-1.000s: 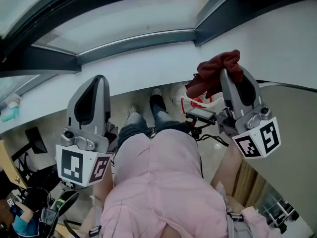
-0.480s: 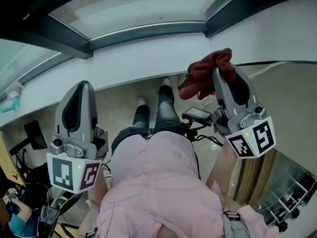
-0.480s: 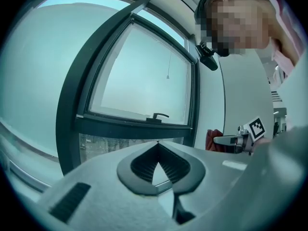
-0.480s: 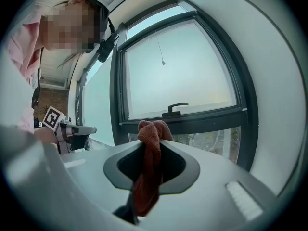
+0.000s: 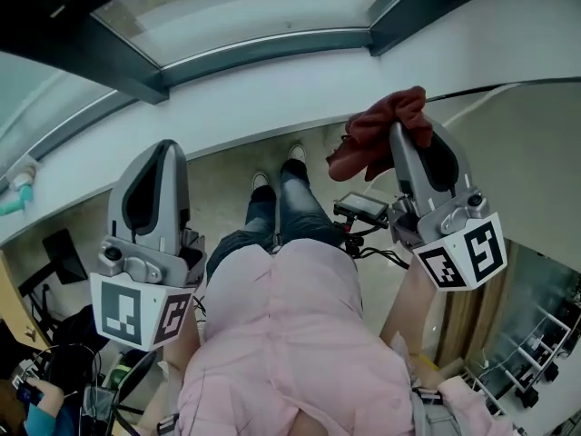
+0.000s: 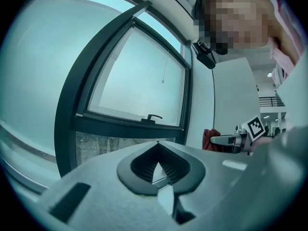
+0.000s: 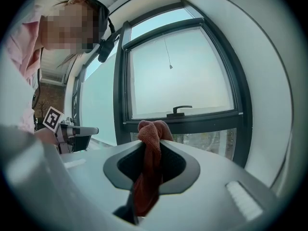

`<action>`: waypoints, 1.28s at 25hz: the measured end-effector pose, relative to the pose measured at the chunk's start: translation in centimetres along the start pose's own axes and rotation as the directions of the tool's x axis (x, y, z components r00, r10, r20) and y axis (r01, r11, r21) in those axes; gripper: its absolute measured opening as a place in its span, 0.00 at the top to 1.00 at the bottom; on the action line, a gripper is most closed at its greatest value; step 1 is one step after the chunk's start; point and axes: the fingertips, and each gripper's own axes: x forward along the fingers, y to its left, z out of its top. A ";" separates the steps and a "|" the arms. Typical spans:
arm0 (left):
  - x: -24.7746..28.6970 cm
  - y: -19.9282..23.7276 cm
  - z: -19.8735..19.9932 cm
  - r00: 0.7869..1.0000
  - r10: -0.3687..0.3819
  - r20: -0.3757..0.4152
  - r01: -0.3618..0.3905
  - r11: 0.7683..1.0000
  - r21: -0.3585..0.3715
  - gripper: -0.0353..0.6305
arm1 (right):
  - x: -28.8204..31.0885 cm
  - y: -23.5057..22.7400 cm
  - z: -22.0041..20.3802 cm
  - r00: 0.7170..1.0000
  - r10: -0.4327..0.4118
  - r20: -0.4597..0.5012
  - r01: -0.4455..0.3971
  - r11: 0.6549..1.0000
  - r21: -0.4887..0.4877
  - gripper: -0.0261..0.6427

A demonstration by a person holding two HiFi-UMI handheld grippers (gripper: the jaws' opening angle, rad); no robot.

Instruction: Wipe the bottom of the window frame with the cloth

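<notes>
Two grippers raised: right gripper (image 5: 399, 133) fingers pinching the red cloth (image 5: 374, 139), which bunches out past the tips; left gripper (image 5: 171, 148) fingers pressed together on nothing. Window frame bottom rail (image 7: 192, 122) lies at 12 o'clock from the cloth, apart, no contact, long axis 9 to 3. Right gripper carries the cloth, so it should make the reach
</notes>
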 end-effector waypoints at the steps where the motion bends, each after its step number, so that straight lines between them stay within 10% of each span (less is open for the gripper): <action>1: 0.1 -0.3 0.1 1.000 -0.010 0.007 0.010 1.000 -0.003 0.95 | -0.2 0.2 0.2 1.000 0.001 -0.002 -0.001 1.000 -0.007 0.86; 32: 0.8 0.7 0.0 1.000 -0.025 0.000 0.025 0.999 -0.034 0.95 | 1.3 1.4 -0.2 0.999 0.038 -0.018 -0.038 0.999 -0.009 0.86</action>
